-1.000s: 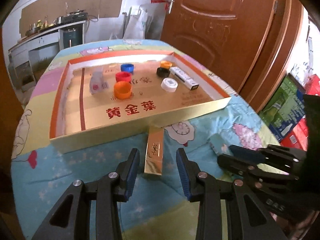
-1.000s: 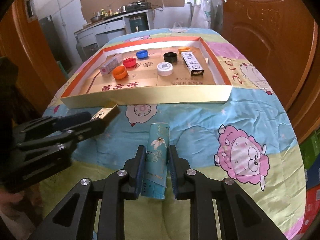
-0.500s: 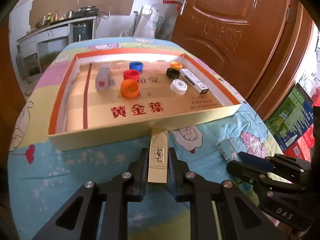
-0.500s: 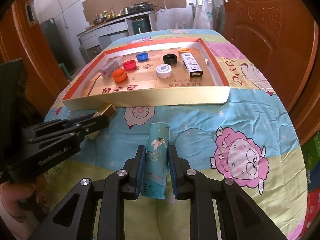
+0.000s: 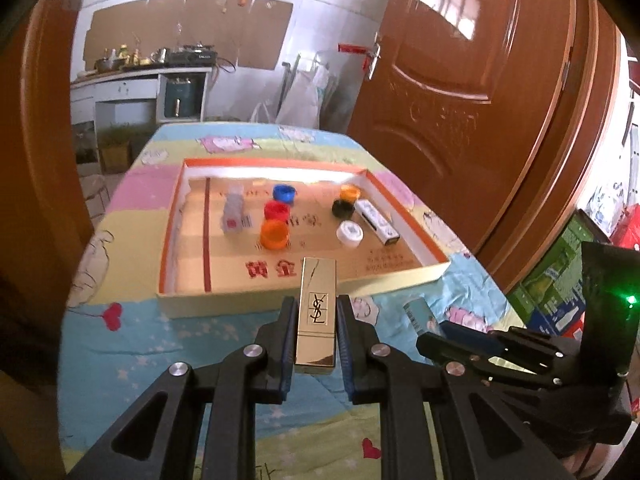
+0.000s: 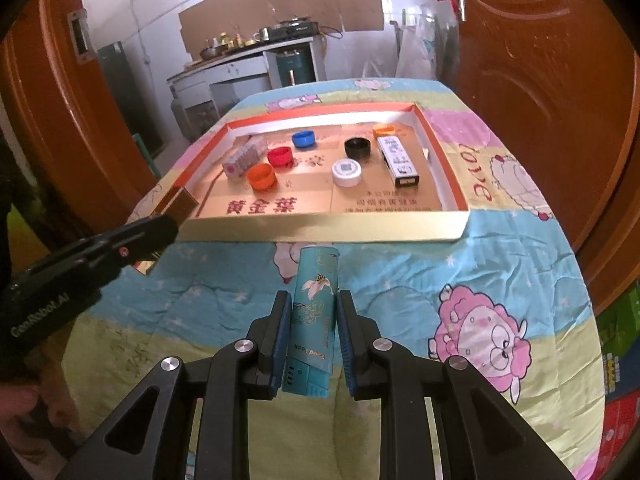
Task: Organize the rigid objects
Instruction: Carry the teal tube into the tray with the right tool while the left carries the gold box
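Left wrist view: my left hand-held gripper (image 5: 316,334) pinches a gold lipstick case (image 5: 316,314) marked with a black monogram, both blue pads pressed against its long sides, the case raised off the cartoon-print cloth (image 5: 168,344) covering the desk and pointing toward the shallow cardboard tray (image 5: 280,300). At lower right in the same view, my right hand-held gripper (image 5: 452,332) shows as a black frame with the end of a teal box (image 5: 420,312) sticking out ahead of it.

Right wrist view: that gripper (image 6: 312,340) is clamped on the teal box (image 6: 316,304), a slim carton with a flower printed on it, held lengthwise between the pads just short of the tray's (image 6: 320,228) near wall. I cannot tell whether the box's far end touches the cloth (image 6: 440,264).

Inside the tray sit loose bottle caps: an orange cap (image 6: 262,176), a red cap (image 6: 280,157) and a blue cap (image 6: 304,139) in a diagonal line on the left half, a white cap (image 6: 346,172) and a black cap (image 6: 357,147) nearer the middle, and a small orange piece (image 6: 382,130) by the far right corner. A clear plastic packet (image 6: 244,158) lies beside the coloured caps, and a white-and-black box (image 6: 398,158) lies along the right wall. From this side, the left gripper (image 6: 168,224) reaches in at the tray's near left corner with the gold case (image 6: 178,202) in its grip.
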Available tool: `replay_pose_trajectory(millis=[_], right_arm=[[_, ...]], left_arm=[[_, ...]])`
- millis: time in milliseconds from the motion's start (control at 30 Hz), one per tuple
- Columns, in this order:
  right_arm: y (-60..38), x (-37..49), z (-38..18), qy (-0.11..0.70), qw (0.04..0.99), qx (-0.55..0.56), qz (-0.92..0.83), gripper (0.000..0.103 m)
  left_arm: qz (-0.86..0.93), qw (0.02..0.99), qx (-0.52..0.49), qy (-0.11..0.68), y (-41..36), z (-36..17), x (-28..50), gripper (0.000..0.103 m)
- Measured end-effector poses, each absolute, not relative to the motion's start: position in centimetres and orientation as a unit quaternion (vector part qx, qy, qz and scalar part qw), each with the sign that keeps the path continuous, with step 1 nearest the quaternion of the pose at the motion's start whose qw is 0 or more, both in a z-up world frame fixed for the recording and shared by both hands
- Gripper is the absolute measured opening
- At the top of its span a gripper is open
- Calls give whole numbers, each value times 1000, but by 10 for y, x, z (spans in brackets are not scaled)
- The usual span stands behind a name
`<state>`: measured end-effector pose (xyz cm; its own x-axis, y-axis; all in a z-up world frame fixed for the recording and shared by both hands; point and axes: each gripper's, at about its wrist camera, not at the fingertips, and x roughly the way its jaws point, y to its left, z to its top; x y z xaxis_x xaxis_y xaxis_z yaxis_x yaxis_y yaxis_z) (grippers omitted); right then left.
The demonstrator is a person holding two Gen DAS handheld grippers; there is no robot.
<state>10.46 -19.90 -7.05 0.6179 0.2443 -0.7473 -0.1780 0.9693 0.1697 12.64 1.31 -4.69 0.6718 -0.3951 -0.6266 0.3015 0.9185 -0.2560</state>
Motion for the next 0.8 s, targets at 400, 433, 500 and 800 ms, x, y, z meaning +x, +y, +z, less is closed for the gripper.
replay_pose_trajectory(millis=[400,433,500,800], right_arm=[[-197,111,-48,396,909,39,127,23],[-197,112,-46,394,909,39,127,23],[-196,114,-41,388,912,38,130,23],[-189,125,-26,372,917,33,140,23]], left_arm=[[-183,921,-79,335,22,-33,124,20],[-183,921,-80,334,22,-32,124,20],[-182,923,-82,330,24,-30,124,20],[-171,927,-91,321,30,-24,130,20]])
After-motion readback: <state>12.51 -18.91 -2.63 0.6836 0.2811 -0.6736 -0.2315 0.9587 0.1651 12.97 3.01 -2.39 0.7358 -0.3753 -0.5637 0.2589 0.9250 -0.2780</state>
